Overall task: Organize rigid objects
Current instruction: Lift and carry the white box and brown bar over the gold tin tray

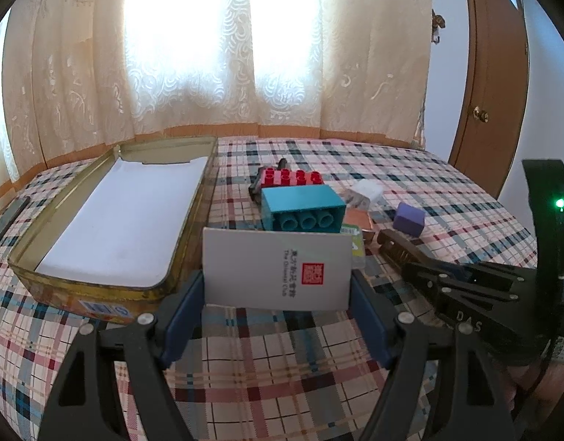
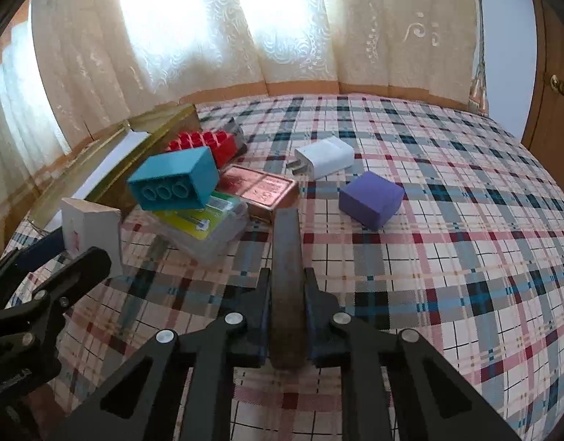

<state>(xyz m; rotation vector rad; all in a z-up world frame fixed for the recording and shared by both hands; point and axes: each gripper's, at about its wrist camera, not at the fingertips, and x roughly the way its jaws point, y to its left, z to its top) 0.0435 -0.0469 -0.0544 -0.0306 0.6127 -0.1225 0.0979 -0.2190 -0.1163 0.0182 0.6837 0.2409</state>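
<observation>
Left wrist view shows the open tin box (image 1: 109,217) at the left of the frame; in the lower middle the left gripper (image 1: 277,294) is closed on a white card box (image 1: 276,270), before the teal block (image 1: 304,208). Right wrist view has the right gripper (image 2: 287,312) closed tightly on a dark flat bar (image 2: 287,275) at the middle; the purple cube (image 2: 370,198) lies at the right.

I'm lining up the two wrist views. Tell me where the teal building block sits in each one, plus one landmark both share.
Left wrist: teal building block at centre, just beyond the white box held in the left gripper.
Right wrist: teal building block left of centre, resting tilted on the clear plastic case.
Shared landmark: the purple cube, right of the block in both.
</observation>
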